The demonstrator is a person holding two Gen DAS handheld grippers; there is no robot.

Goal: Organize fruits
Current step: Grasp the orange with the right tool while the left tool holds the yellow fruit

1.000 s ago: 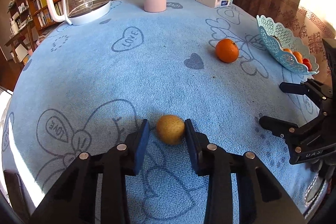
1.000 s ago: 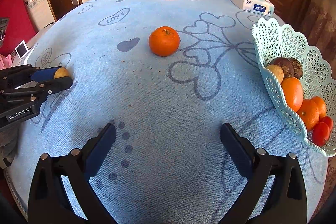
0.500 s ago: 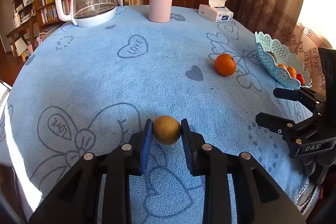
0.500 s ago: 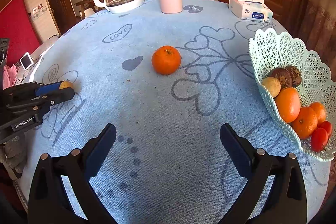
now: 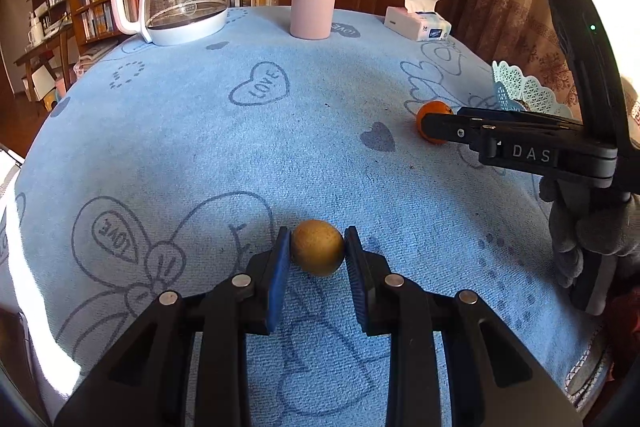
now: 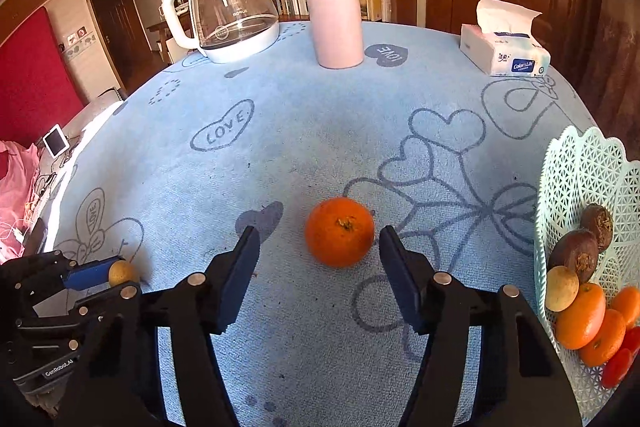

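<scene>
While the left gripper [image 5: 317, 254] clamps a brown fruit [image 5: 317, 247], right gripper [image 6: 320, 247] jaws are closing around an orange [image 6: 339, 237] beside the basket [image 6: 584, 171] of fruit.

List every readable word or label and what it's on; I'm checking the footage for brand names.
"LOVE": hearts on the blue tablecloth.
"DAS": right gripper.
"GenRobot.AI": left gripper.
"Colorlife", roughly: tissue pack.
"SUPOR", mirrored through the glass: kettle.
Smaller tissue-pack print and book spines: too small.
</scene>
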